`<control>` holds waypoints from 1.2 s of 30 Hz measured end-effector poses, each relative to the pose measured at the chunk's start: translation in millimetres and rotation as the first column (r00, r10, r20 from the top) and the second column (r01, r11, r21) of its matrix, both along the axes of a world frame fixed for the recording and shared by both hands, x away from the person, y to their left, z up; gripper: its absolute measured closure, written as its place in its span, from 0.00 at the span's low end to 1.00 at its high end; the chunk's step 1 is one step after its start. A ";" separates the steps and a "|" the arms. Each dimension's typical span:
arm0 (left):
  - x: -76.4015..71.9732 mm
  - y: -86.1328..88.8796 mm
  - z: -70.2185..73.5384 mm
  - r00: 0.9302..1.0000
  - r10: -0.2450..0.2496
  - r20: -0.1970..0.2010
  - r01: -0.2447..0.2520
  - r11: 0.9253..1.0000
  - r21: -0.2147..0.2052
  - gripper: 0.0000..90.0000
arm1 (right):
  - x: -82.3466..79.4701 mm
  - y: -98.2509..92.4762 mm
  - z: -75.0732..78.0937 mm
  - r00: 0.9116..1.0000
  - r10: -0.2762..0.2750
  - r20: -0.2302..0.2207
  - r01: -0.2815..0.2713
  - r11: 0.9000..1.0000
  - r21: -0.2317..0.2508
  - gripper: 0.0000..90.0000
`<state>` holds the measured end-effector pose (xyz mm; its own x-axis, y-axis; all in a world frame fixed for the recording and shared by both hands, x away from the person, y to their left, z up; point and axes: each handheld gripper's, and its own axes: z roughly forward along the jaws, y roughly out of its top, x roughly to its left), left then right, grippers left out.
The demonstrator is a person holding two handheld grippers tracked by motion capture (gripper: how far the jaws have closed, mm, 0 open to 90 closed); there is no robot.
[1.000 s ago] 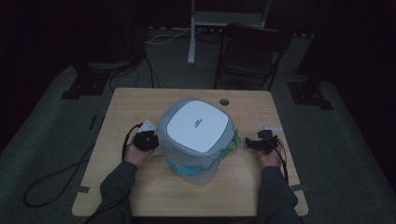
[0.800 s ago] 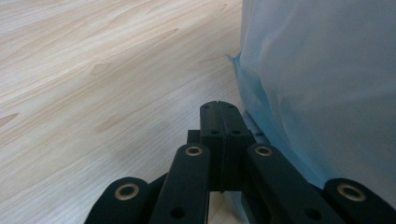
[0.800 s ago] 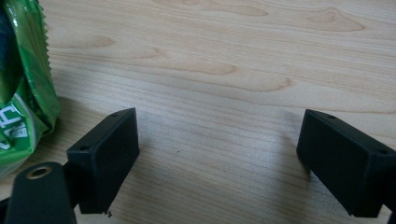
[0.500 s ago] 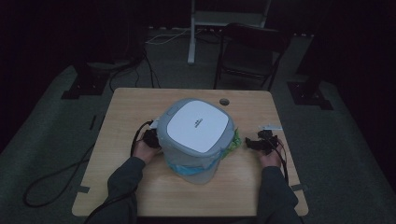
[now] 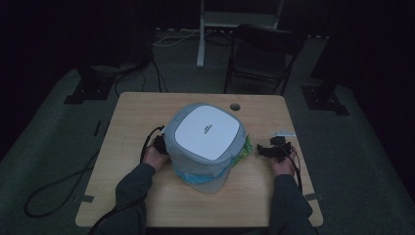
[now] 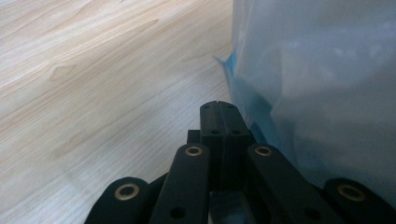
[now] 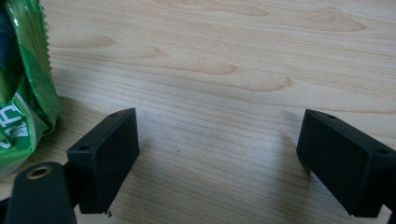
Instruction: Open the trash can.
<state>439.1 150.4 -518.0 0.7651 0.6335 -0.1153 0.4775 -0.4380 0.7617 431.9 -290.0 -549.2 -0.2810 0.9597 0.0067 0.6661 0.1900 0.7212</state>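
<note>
High view: a lidded grey bin (image 5: 205, 142) stands near the middle of the wooden table (image 5: 132, 117). Its white, rounded-square lid (image 5: 208, 132) bears a small dark mark, and a pale blue liner bag (image 5: 195, 175) hangs out below the rim on the near side. The left tongs (image 5: 159, 145) sit against the bin's left flank, a dark sleeve and hand behind them, with a black cable looping up beside them. The right tongs (image 5: 266, 150) rest on the table to the right of the bin, apart from it, pointing left toward it. A green packet (image 5: 246, 148) pokes out between the bin's right side and the right tongs. A small white object (image 5: 284, 133) lies just beyond the right tongs, near the table's right edge. A round hole (image 5: 235, 106) is cut in the table at the far side, and a dark chair (image 5: 262, 51) stands on the floor beyond it.

Left gripper view: the left tongs (image 6: 219, 108) are pressed together, nothing between them, the tips low over the table (image 6: 93, 84) and just beside the blue bag (image 6: 322, 84), which fills the right side; whether they touch it I cannot tell.

Right gripper view: the right tongs (image 7: 217, 140) are spread wide with bare table (image 7: 233, 60) between them. The green packet (image 7: 23, 88), with a zigzag-cut edge, lies at the left, just beside the left jaw.
</note>
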 end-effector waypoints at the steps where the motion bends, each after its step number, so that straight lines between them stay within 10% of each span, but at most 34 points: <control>1: 2.1 -2.4 -1.2 1.000 0.008 -0.003 -0.008 1.000 0.003 1.00 | 0.0 0.0 0.0 1.000 0.000 0.000 0.000 1.000 0.000 0.13; 11: 2.4 -0.2 0.0 1.000 0.000 0.000 0.000 0.999 -0.042 1.00 | -0.1 0.0 0.0 1.000 0.000 0.000 0.000 1.000 0.000 0.13; 36: 2.3 2.9 0.9 0.998 -0.054 -0.039 0.054 0.999 -0.006 1.00 | -0.6 -0.2 -0.1 1.000 0.002 0.002 -0.002 1.000 0.000 0.13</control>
<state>441.3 153.3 -517.1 0.7930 0.5907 -0.1490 0.4826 -0.4600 0.7453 431.3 -290.2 -549.3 -0.2831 0.9591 0.0064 0.6643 0.1912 0.7226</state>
